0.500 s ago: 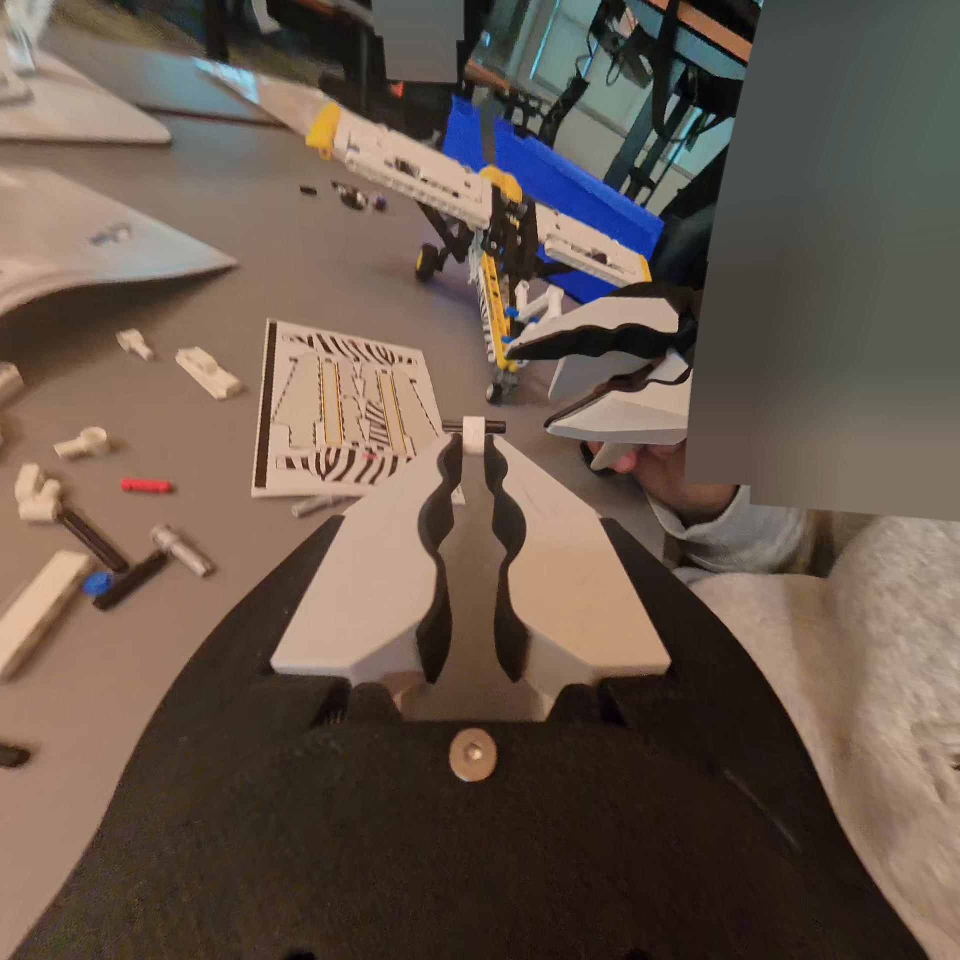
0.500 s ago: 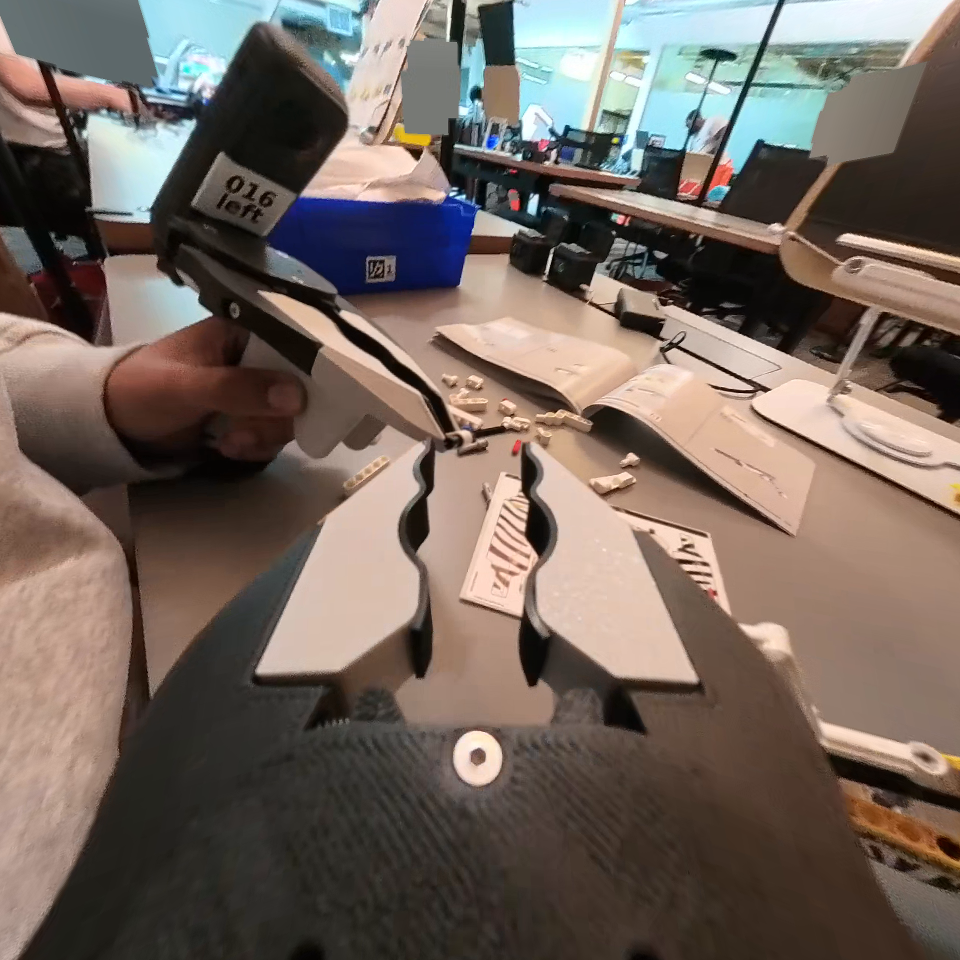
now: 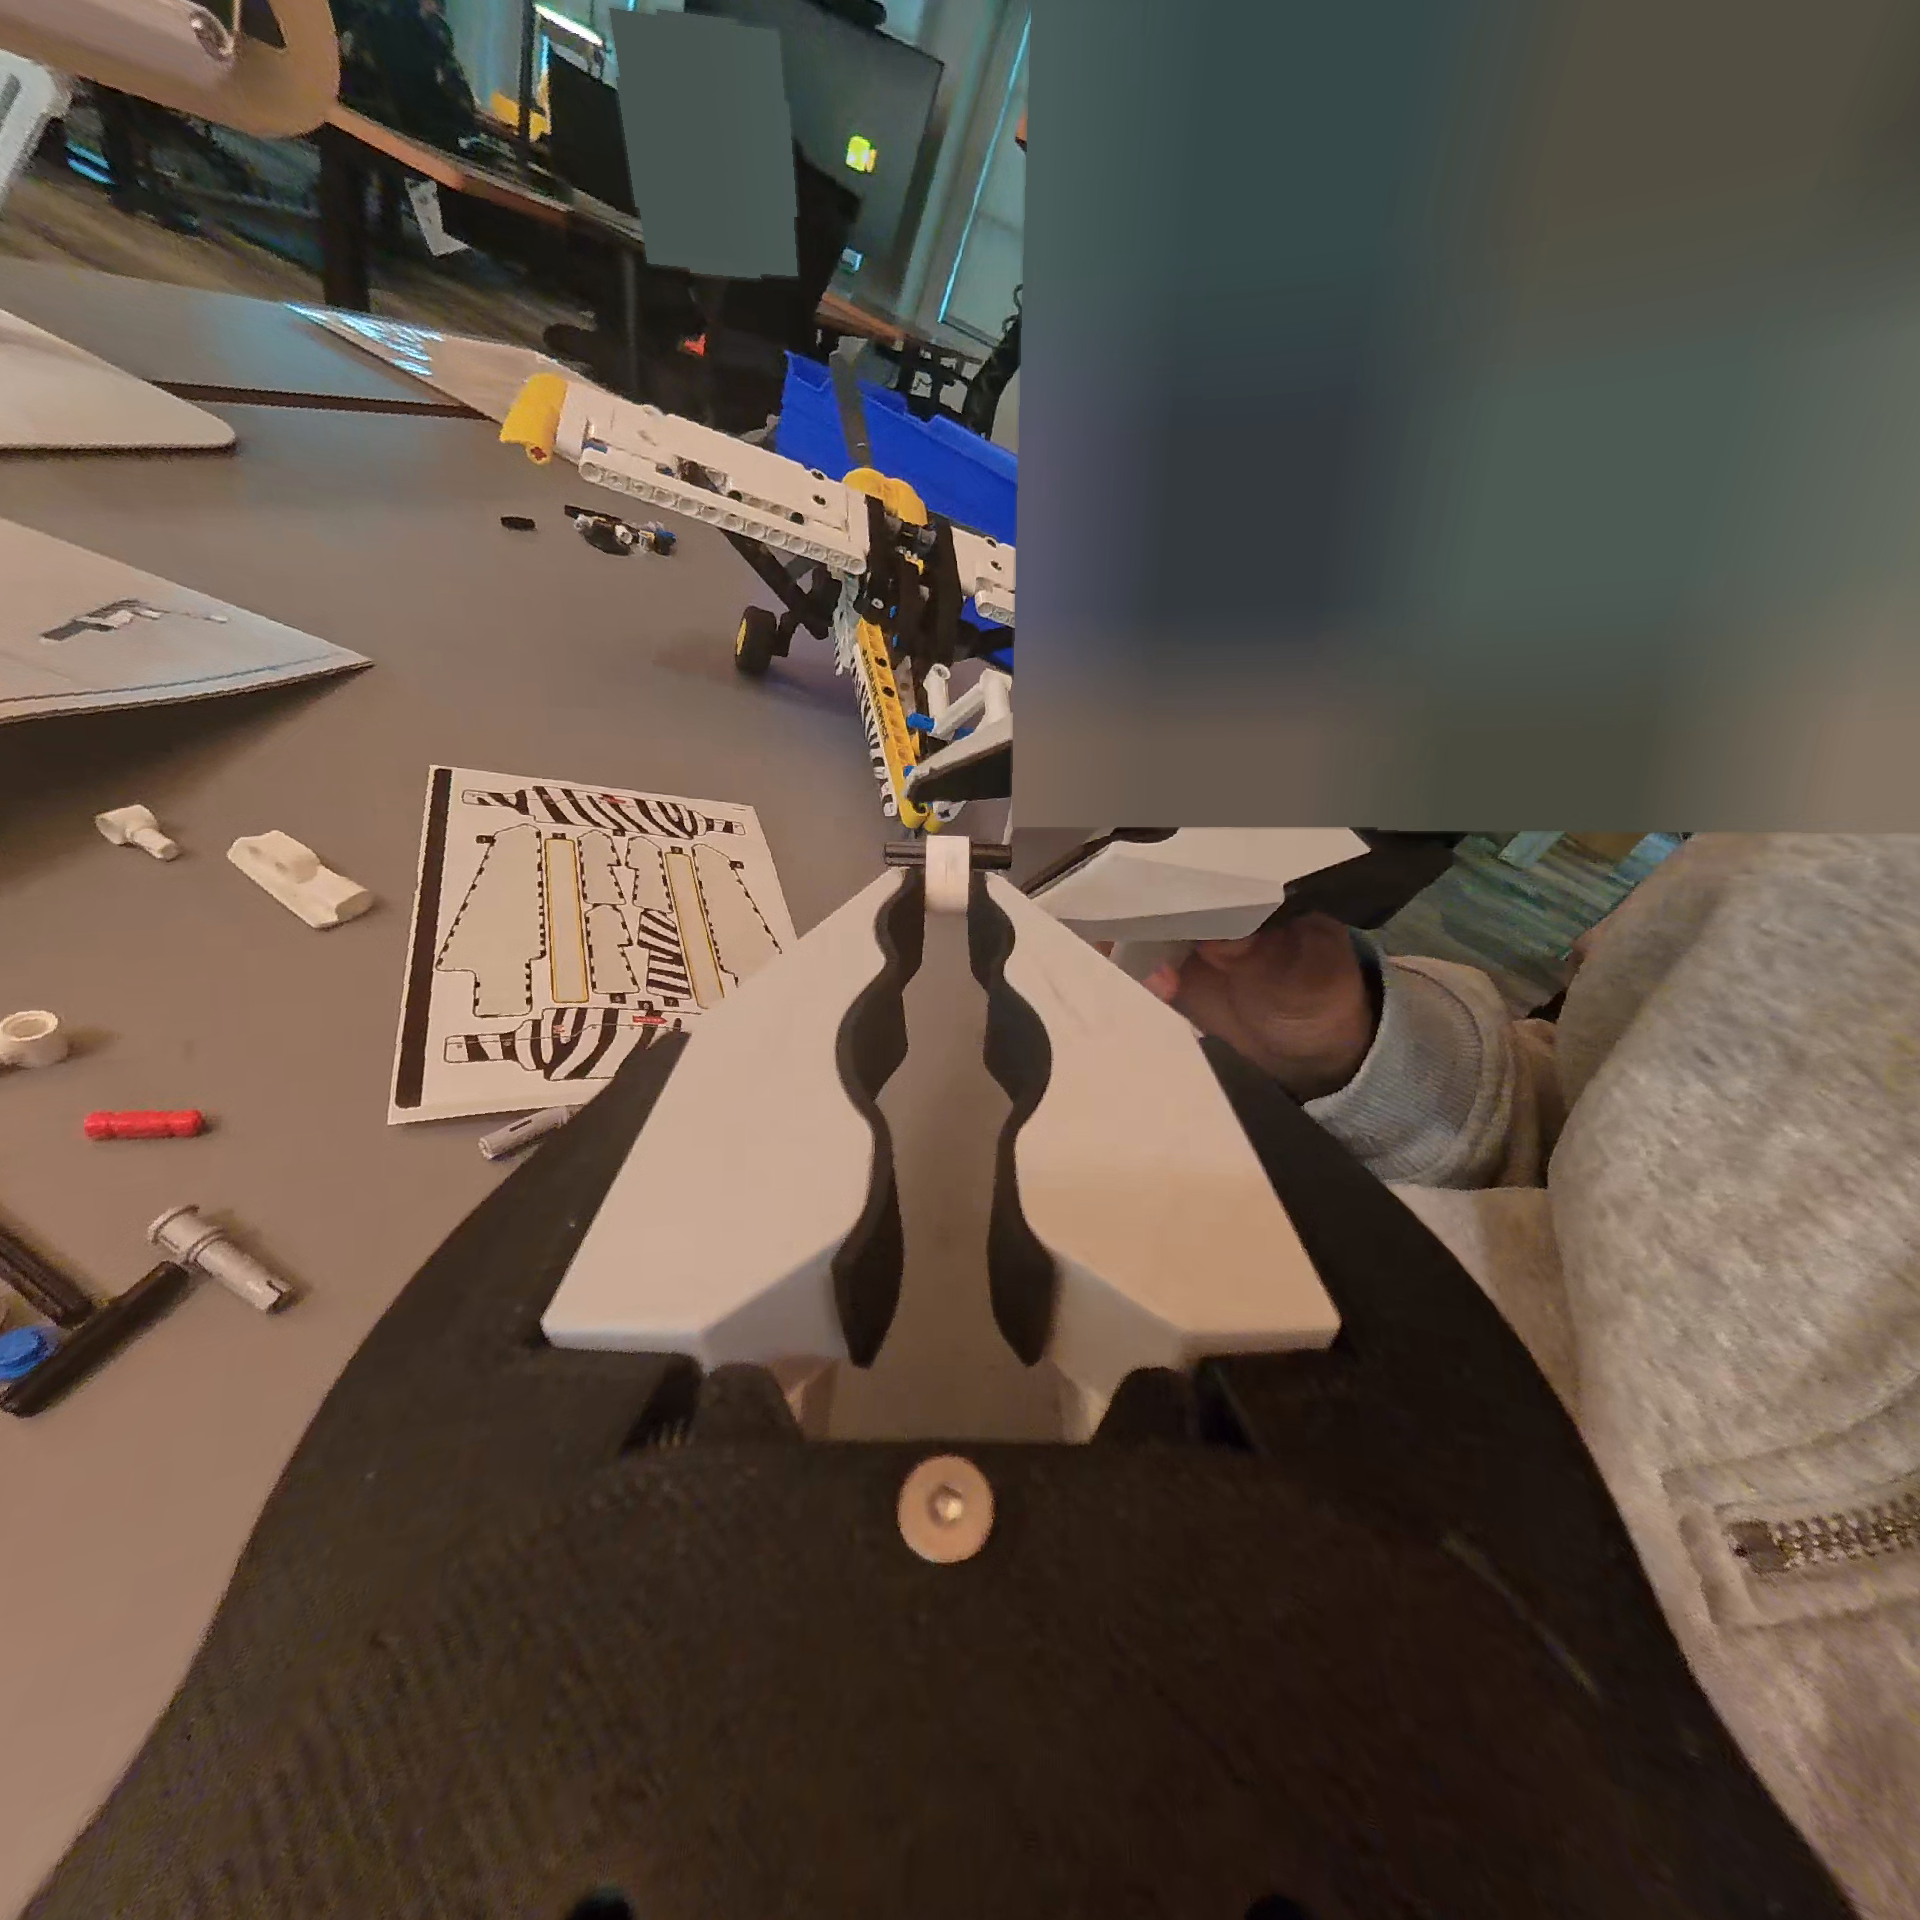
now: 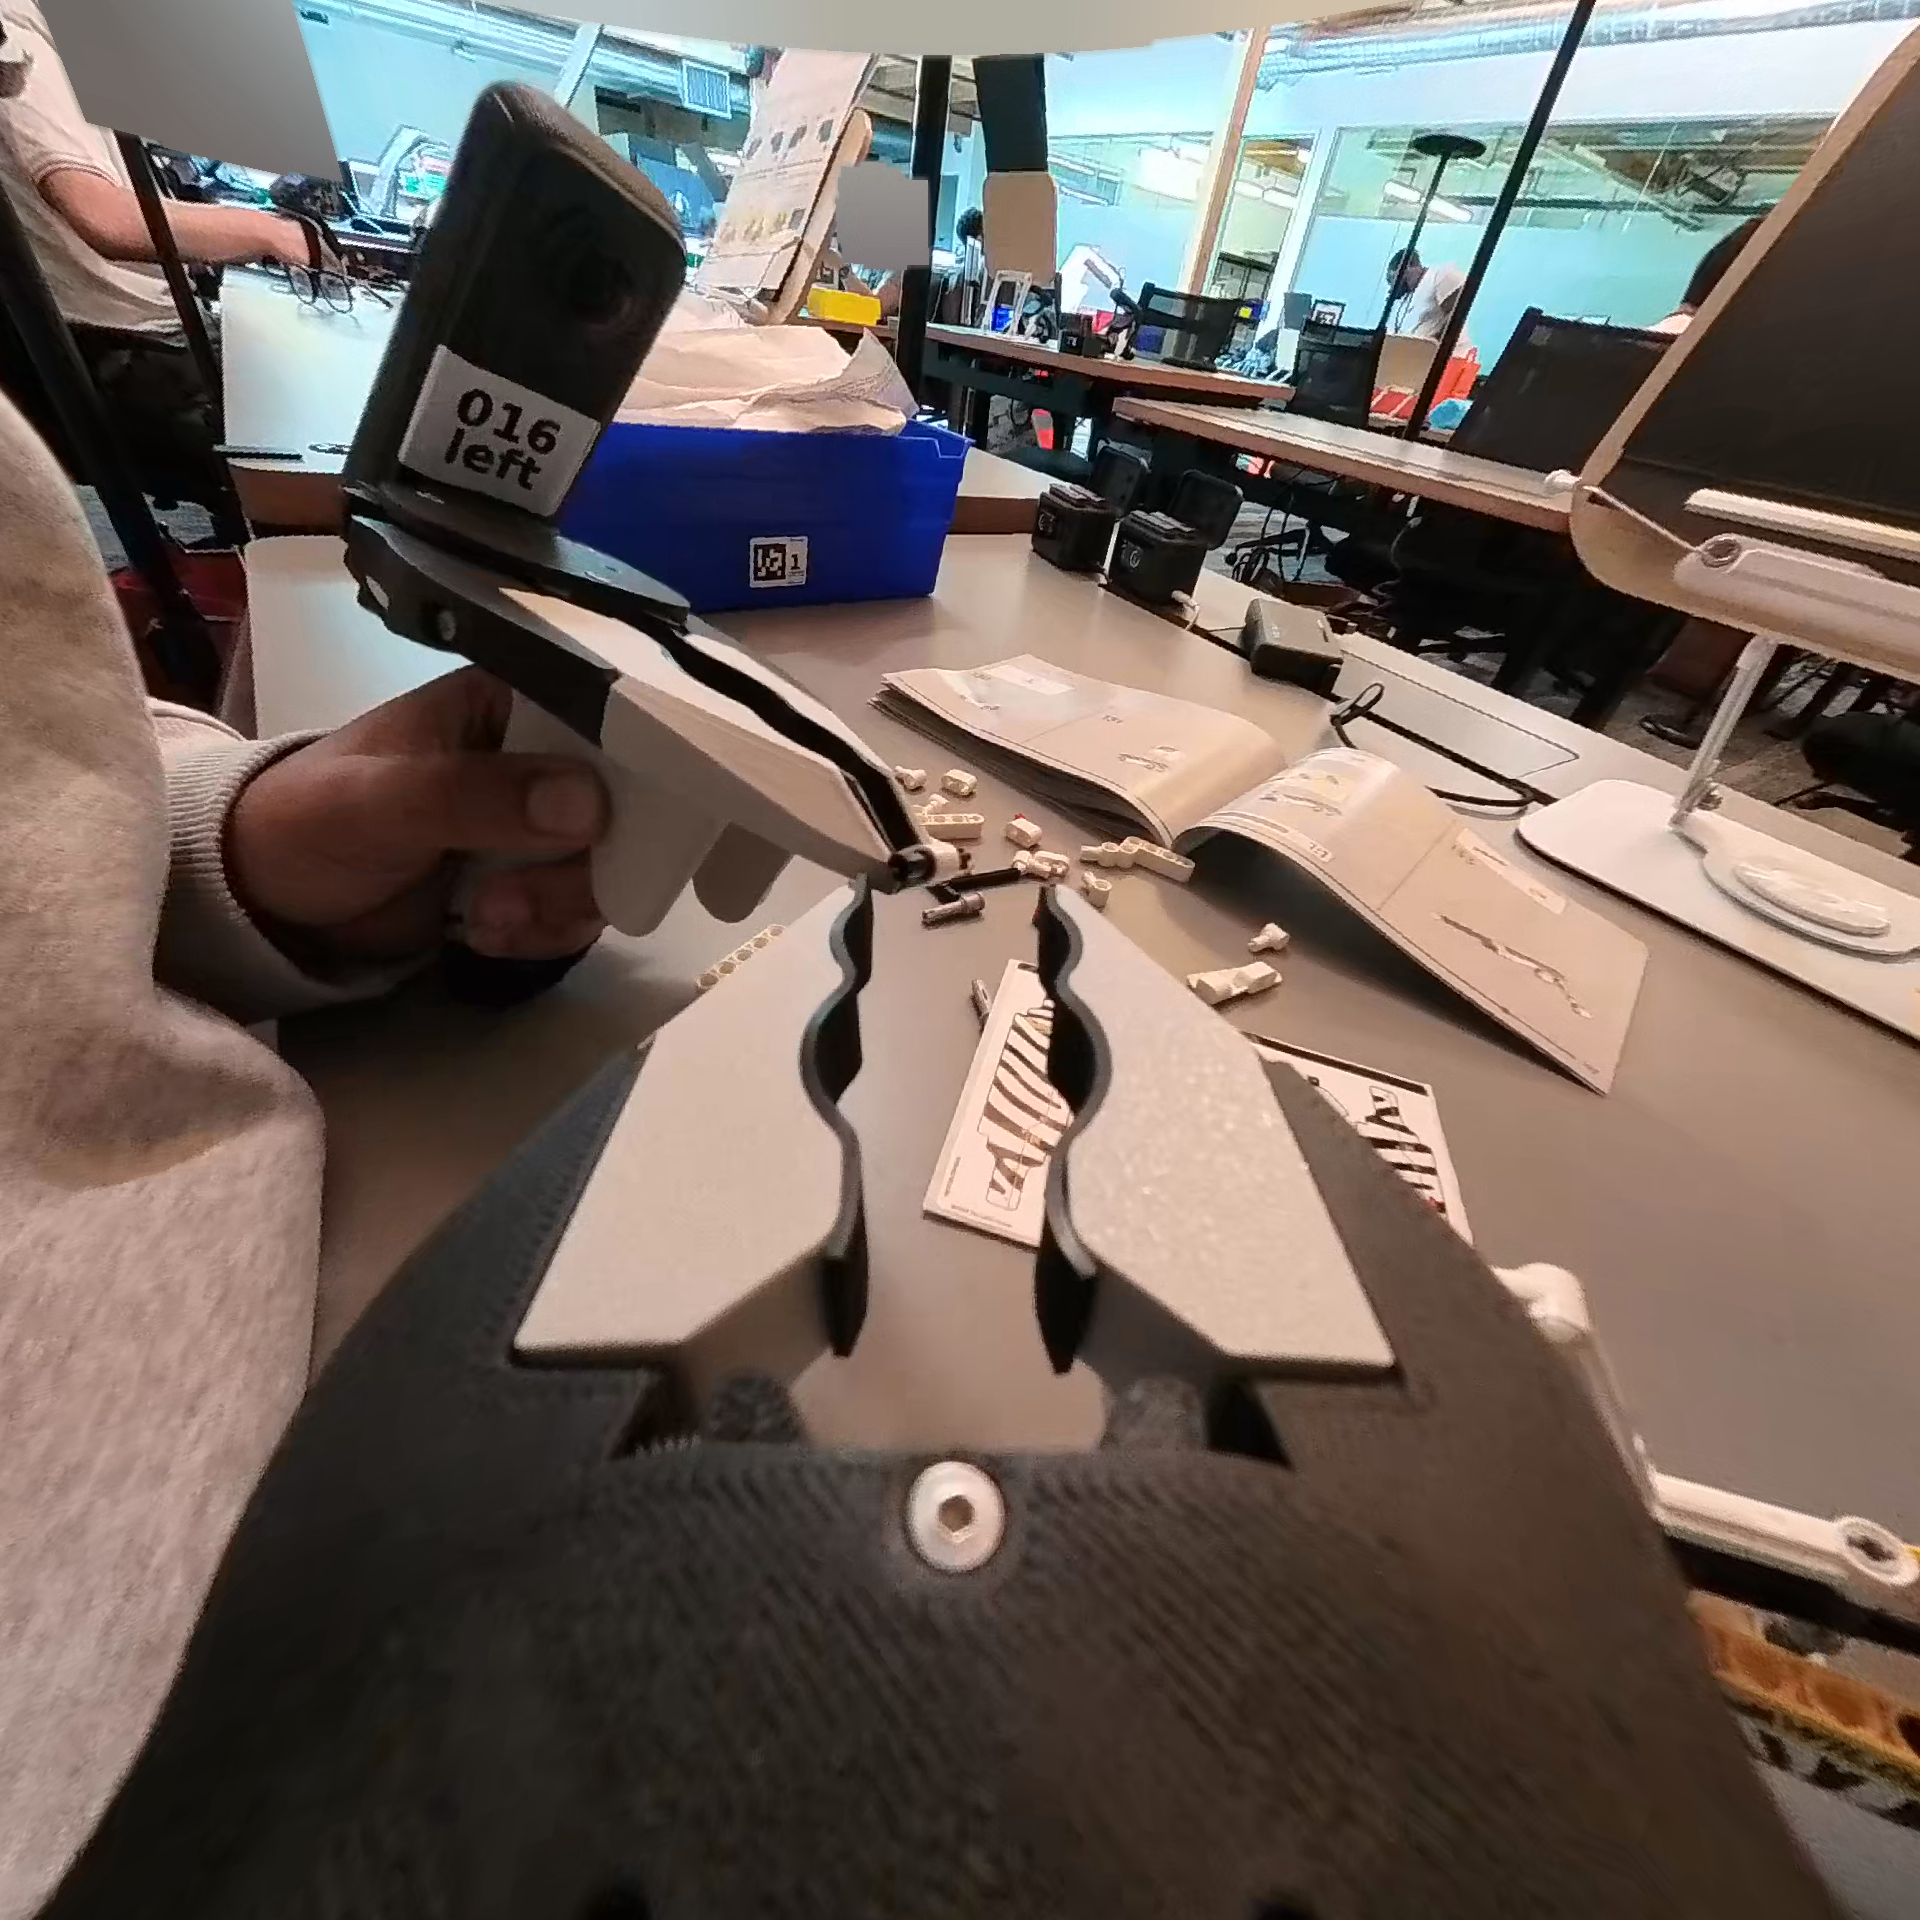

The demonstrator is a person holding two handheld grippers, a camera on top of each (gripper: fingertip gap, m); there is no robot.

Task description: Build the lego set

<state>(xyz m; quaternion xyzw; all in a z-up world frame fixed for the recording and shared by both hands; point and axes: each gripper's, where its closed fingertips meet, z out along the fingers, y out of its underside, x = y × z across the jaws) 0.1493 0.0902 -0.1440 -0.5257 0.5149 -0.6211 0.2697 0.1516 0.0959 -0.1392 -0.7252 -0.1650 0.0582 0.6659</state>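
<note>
Lego set (image 3: 727, 499): sitting half built on the far part of the desk (image 3: 582, 665), white beams and yellow ends propped on small wheels, just in front of the blue bin (image 3: 894, 447). Lying open beyond the working spot, the instruction booklet (image 4: 1299, 831); lying flat and nearer, the striped sticker sheet (image 3: 582, 935).

Hovering above the desk, clear of the model: the left gripper (image 3: 945, 881), fingers pinching a small white connector (image 3: 948, 868) at their very tips, a black pin crossing it sideways. Facing it from just beside: the right gripper (image 4: 951, 894), fingers spread and holding nothing, one tip almost touching the left one's tip.

Probably seating or taking over that pin. Doing it well likely means:
- keeping the left pinch firm and level, since so little of the connector is caught;
- closing the right fingers on the pin's free end only, squarely, not on the connector;
- pushing along the pin's axis, avoiding any twist that could flick the piece out.

Room for moving: bare desk lying directly under both tips, so a dropped piece would likely be landing in the open. Crowding the left side: loose parts, among them a red axle (image 3: 142, 1124) and a grey pin (image 3: 218, 1257). Hemming in the near right: a grey sleeve.
</note>
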